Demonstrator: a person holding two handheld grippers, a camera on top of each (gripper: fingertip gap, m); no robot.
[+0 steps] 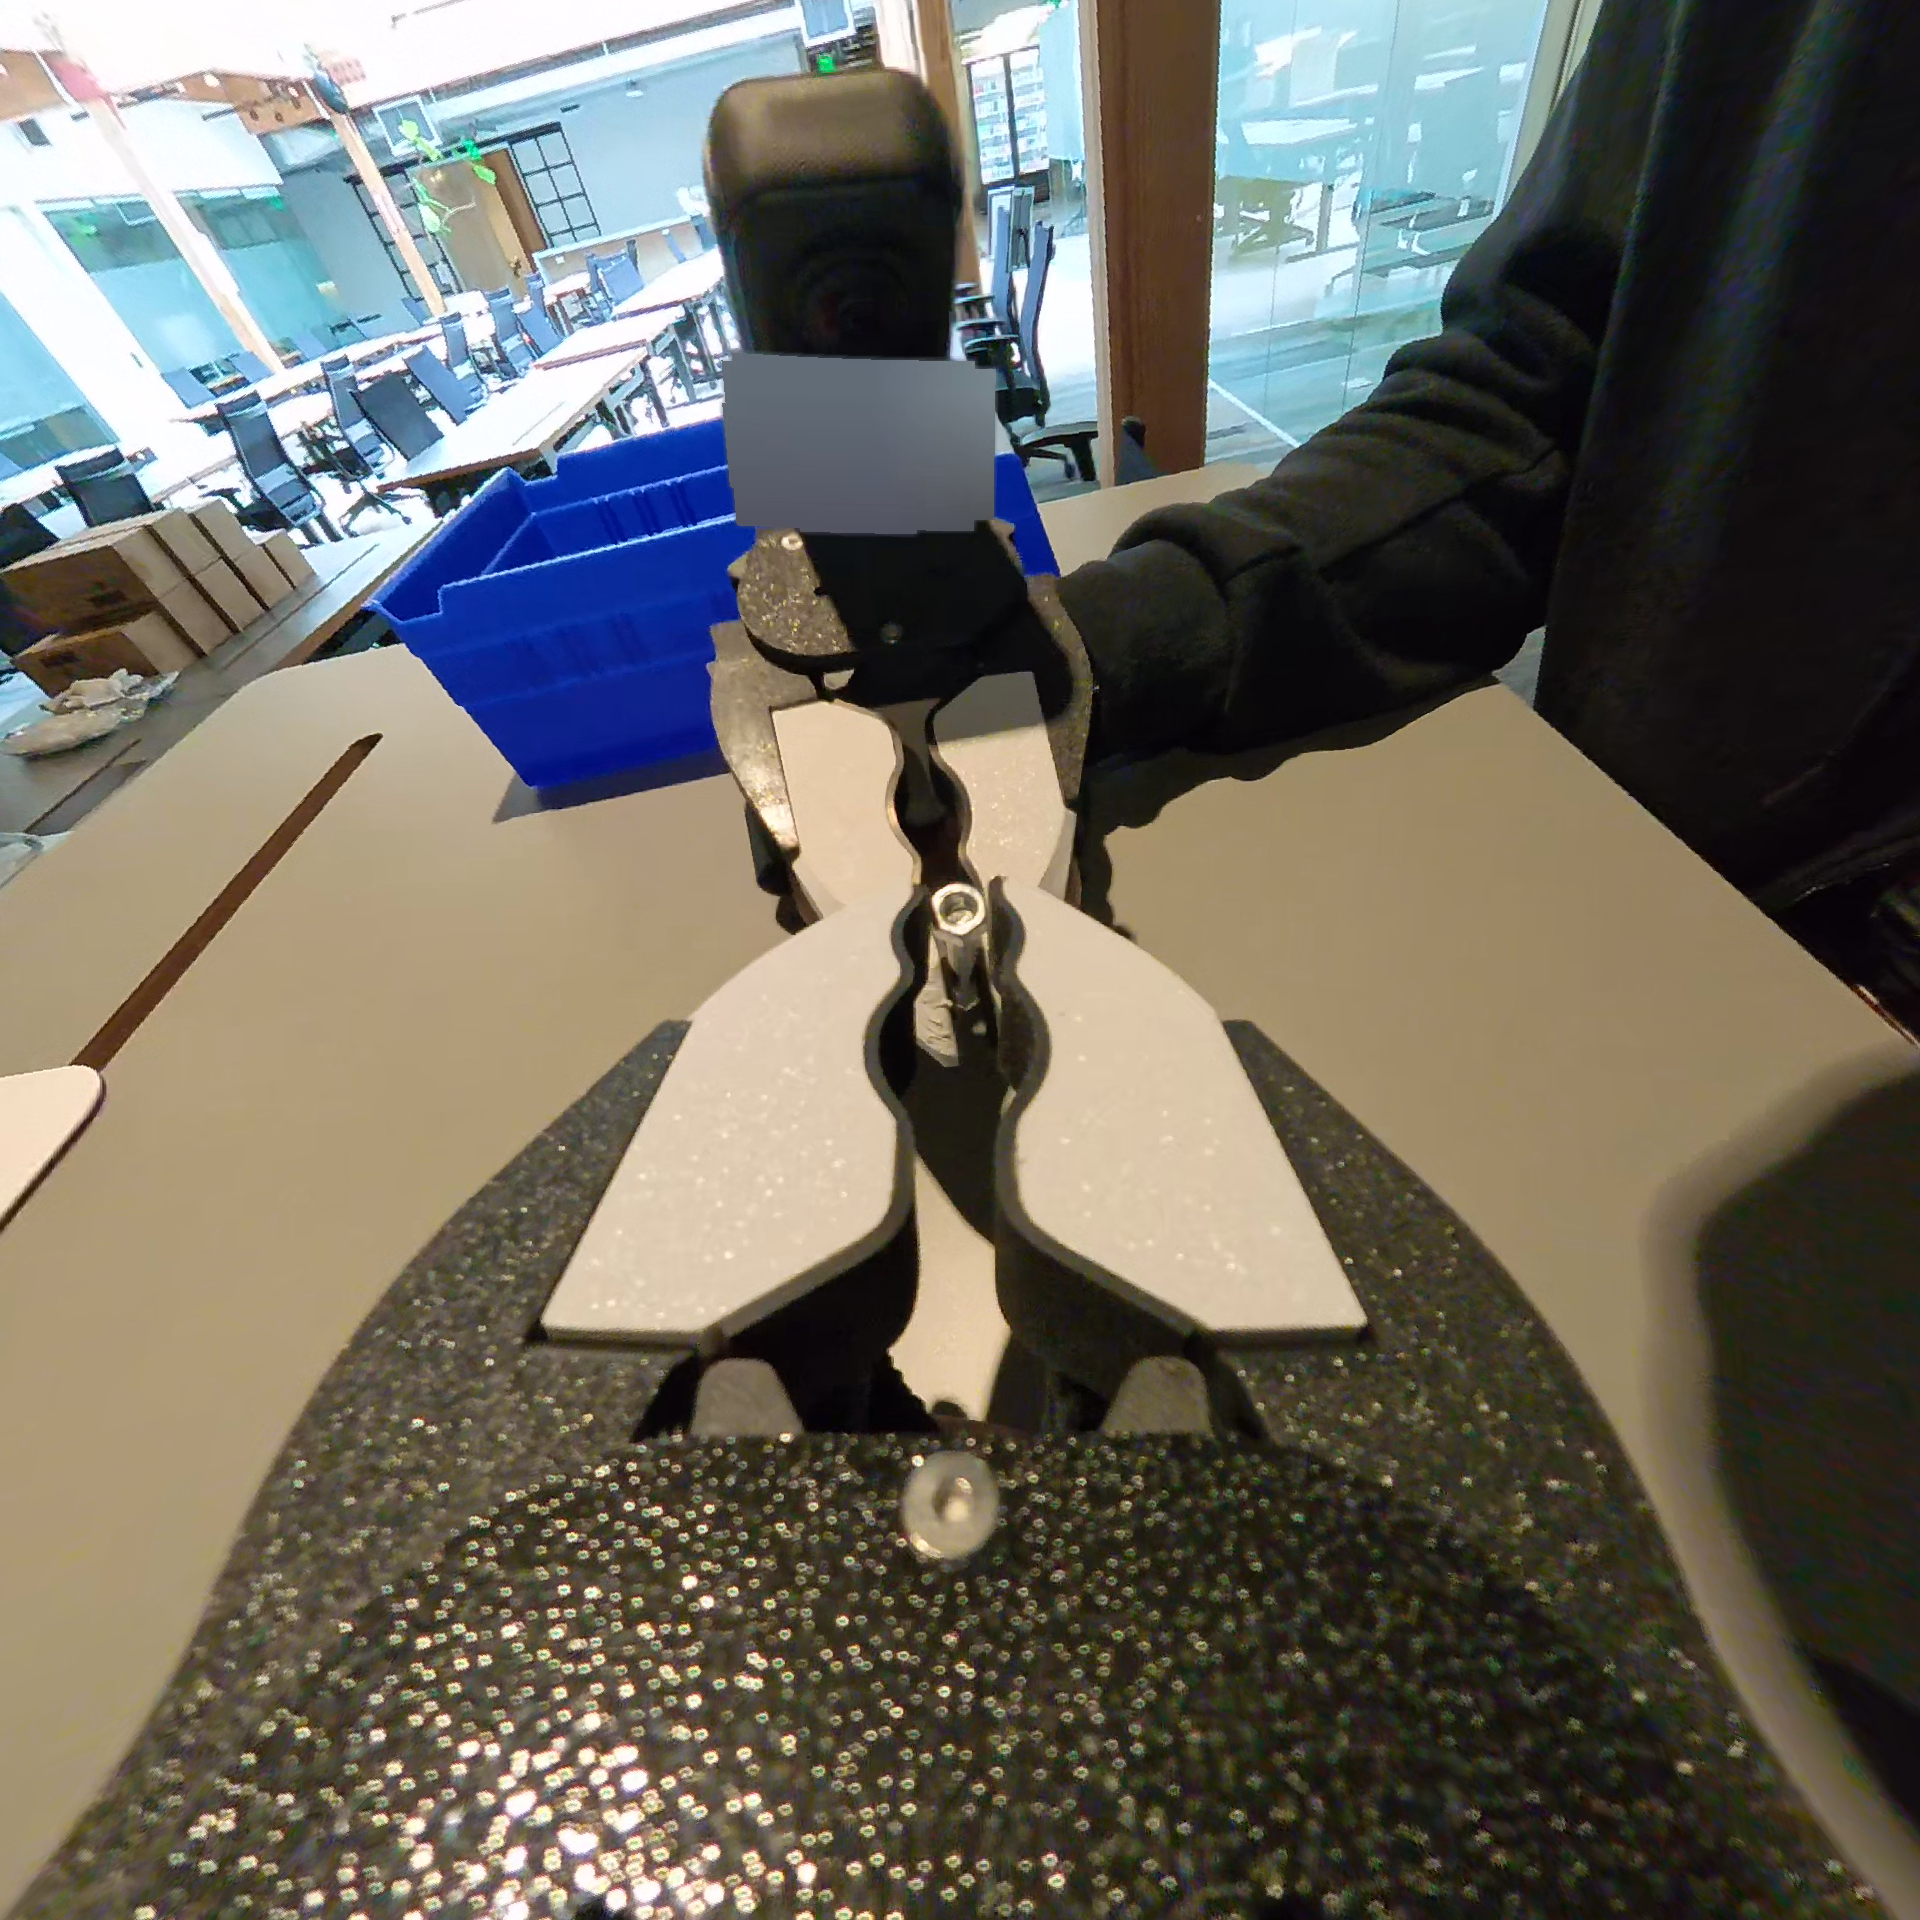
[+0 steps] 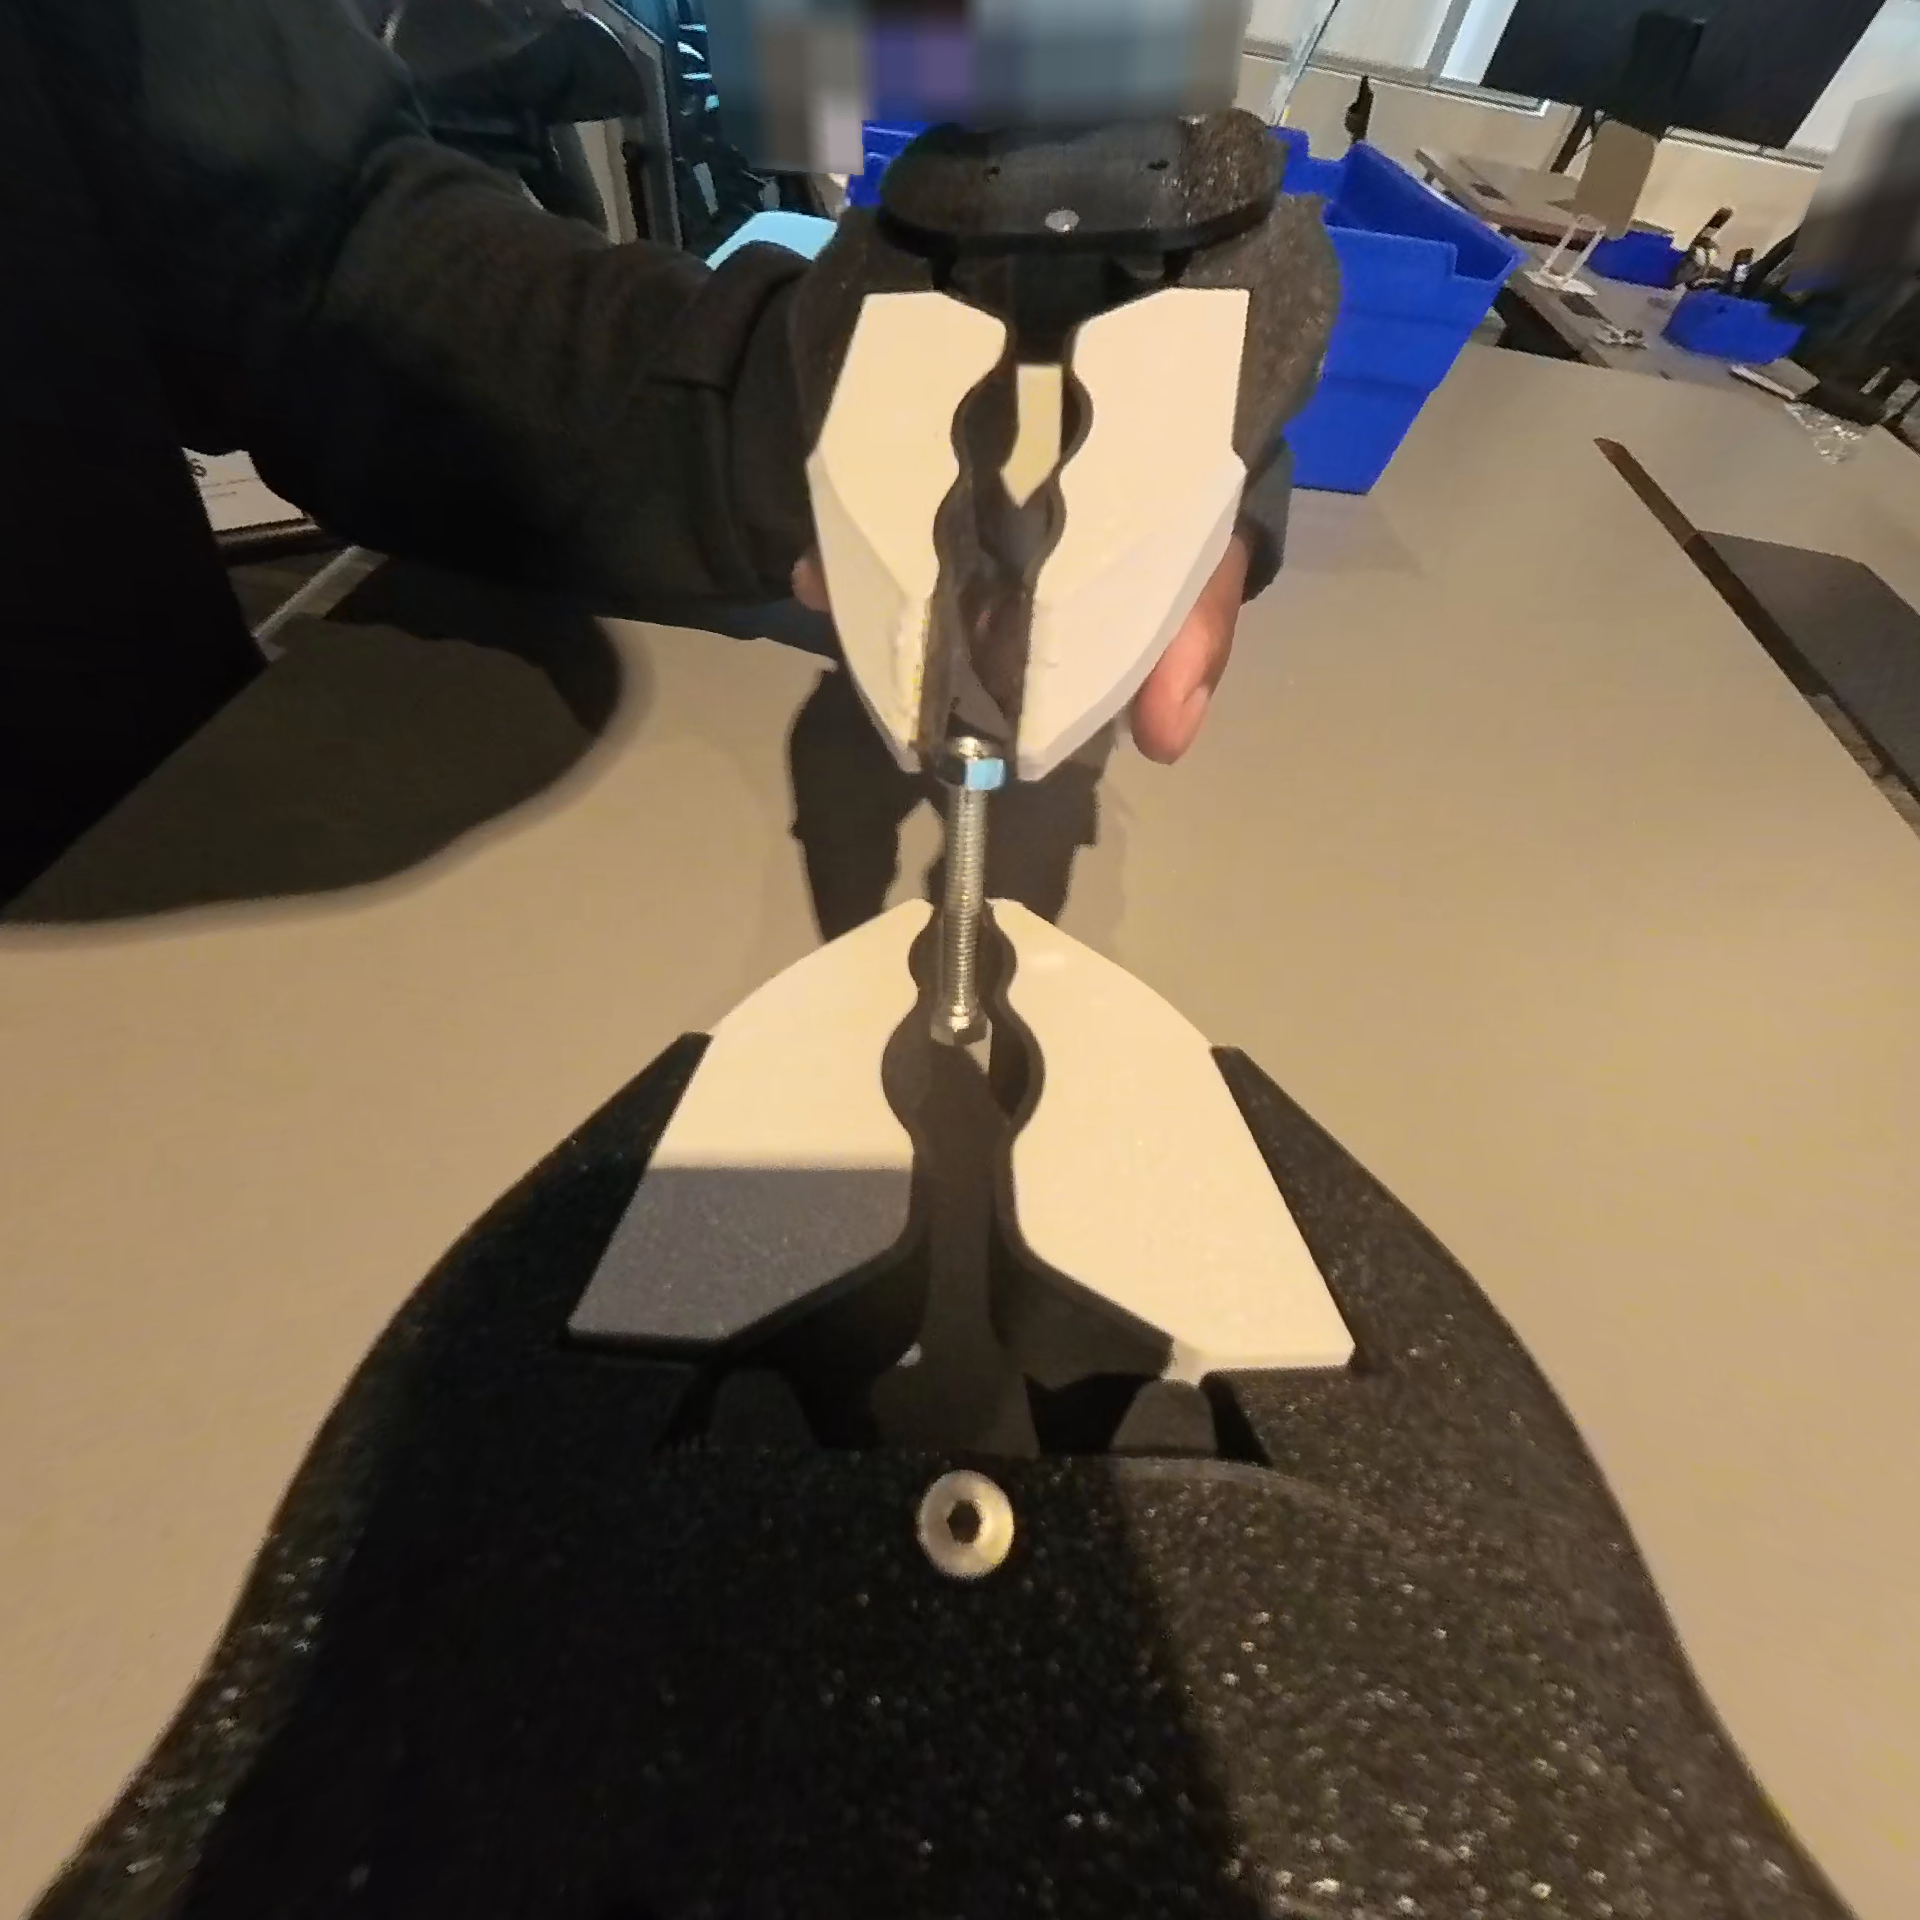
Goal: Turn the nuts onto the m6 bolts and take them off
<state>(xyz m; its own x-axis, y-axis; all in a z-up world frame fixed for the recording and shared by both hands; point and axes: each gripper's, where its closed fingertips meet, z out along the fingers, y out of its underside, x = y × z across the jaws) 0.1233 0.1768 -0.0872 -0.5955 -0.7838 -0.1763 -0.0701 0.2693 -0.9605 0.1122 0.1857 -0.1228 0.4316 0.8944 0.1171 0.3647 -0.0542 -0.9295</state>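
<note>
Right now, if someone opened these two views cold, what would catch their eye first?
The two grippers meeting tip to tip above the grey table, joined by one long silver bolt. The right gripper clamps the bolt's head end; the left gripper pinches the nut at the far end. Behind them, blue bins stand out on the table.

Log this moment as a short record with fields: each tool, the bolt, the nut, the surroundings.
left tool: shut on the nut, tips facing the right tool
right tool: shut on the bolt at its head end
bolt: held above the table, shank spanning the gap between the two tools
nut: threaded near the bolt's far end, bolt tip just showing past it
table: grey, bare beneath the tools
blue bin: on the table behind the right tool
</note>
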